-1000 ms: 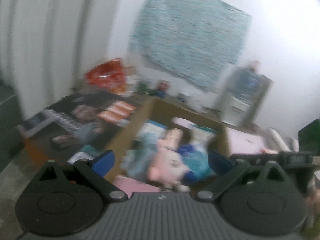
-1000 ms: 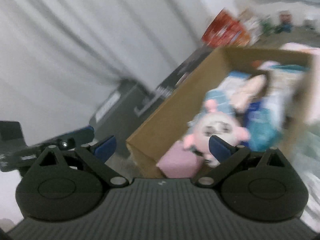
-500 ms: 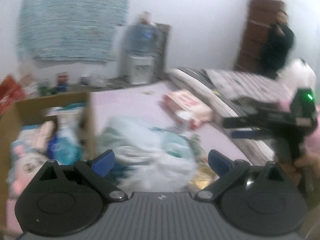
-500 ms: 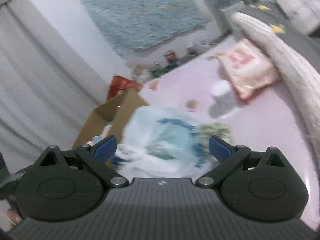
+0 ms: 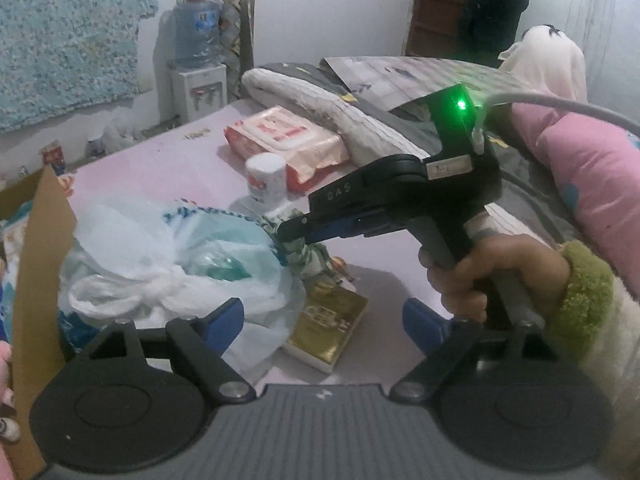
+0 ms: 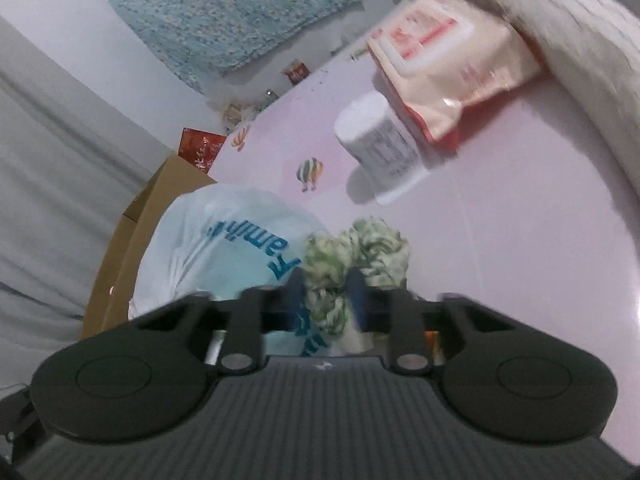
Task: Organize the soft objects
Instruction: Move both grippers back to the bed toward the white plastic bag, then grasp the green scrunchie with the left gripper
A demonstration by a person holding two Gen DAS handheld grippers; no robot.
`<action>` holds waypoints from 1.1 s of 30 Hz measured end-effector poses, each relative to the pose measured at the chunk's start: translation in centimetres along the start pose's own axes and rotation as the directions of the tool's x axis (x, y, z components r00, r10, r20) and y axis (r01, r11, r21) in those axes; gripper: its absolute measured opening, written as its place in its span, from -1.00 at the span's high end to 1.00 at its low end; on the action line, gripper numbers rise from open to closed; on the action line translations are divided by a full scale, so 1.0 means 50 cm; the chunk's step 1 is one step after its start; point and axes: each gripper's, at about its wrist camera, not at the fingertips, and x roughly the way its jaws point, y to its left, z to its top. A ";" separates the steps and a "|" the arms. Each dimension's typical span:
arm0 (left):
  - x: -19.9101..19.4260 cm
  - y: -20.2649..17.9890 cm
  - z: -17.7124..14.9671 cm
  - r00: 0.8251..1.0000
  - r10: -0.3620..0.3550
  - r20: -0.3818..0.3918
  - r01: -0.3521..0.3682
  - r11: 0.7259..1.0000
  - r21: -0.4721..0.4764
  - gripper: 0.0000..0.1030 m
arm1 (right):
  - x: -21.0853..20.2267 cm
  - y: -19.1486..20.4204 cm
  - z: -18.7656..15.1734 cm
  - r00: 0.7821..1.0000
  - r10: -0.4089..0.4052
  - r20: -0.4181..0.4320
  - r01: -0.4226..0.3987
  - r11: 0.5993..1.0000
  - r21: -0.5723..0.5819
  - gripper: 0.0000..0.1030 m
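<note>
Two tools over pink bed sheet (image 5: 168,164): right (image 6: 326,294) pinching green cloth (image 6: 352,256), left (image 5: 324,320) closing, nothing between.

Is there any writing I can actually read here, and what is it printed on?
"DAS": raised letters on the black plastic right gripper.
"Famil…", cut off: blue print on the white plastic bag.
Too blurred to read: red print on the pink wipes pack, label on the white cylindrical tub, gold box, water jug label.

The cardboard box (image 5: 44,264) is cut off by the left edge, its contents mostly hidden behind its wall. The gold packet (image 5: 330,320) lies partly under the plastic bag (image 5: 180,264), its print unreadable. The right gripper's fingers (image 6: 294,286) are motion-blurred.
</note>
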 end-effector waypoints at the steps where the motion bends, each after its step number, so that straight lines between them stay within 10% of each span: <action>1: 0.000 0.001 0.000 1.000 -0.003 0.000 0.003 1.000 -0.003 -0.70 | -0.010 -0.005 -0.004 1.000 0.004 0.009 -0.004 1.000 0.011 0.71; 16: 0.013 -0.053 -0.031 0.994 -0.087 -0.068 0.093 0.993 0.079 -0.71 | -0.246 -0.038 -0.150 0.998 0.056 0.031 -0.060 0.987 0.147 0.76; 33: 0.062 -0.056 -0.086 0.983 -0.035 -0.178 0.059 0.989 0.133 -0.60 | -0.132 -0.020 -0.233 0.930 0.304 -0.209 -0.237 0.927 0.292 0.74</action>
